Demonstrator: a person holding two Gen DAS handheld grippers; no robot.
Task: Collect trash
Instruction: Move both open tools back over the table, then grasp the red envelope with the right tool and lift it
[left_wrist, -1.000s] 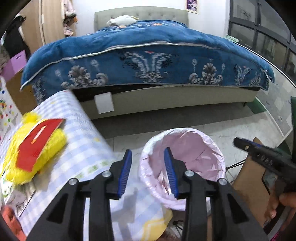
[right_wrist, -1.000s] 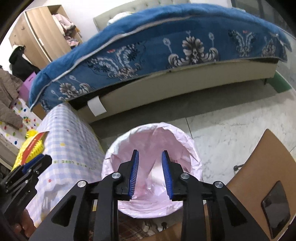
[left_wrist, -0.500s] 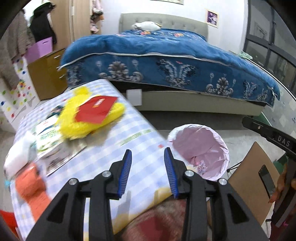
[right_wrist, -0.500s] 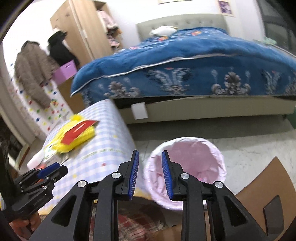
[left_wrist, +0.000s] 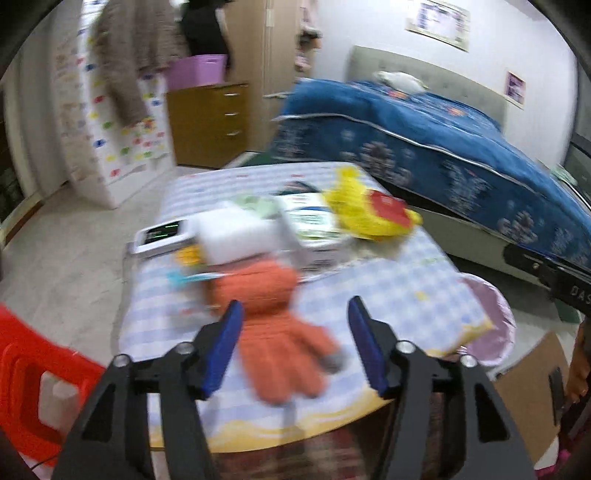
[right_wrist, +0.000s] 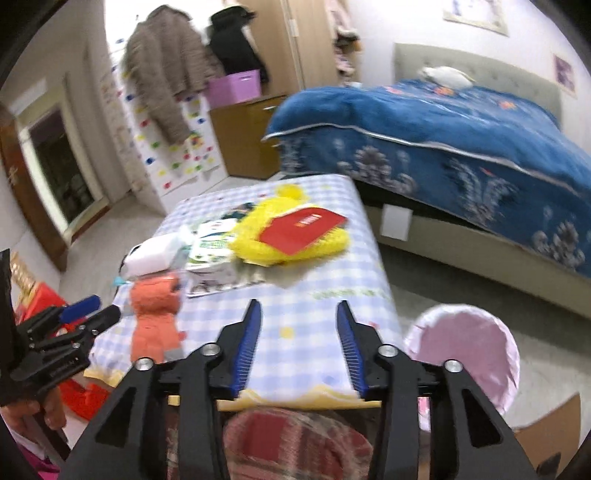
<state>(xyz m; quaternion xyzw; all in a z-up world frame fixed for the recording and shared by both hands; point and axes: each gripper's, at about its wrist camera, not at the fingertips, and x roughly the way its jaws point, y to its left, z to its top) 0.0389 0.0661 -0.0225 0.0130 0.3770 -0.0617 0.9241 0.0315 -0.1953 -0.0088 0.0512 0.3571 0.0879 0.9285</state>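
1. Two tongs, the left tongs (left_wrist: 293, 343) and the right tongs (right_wrist: 297, 345), now look over the tabletop (right_wrist: 317, 295) rather than down into the pink-lined bin (right_wrist: 465, 347), which has slid to the right edge of both views.
2. Both are spreading wider than a second ago, with nothing pinched between the blue pads.
3. One bin stands on the floor just beside the tabletop's right edge.
4. On the tabletop lie one orange soft toy (left_wrist: 273, 321), one yellow fluffy thing (right_wrist: 291, 229) with one red card (right_wrist: 304, 229) on top, one white box (left_wrist: 236, 236) and some printed paper (right_wrist: 214, 258).
5. The orange toy lies just ahead of the left tongs, in line with their gap; the right tongs face bare checked cloth, with the toy off to their left.
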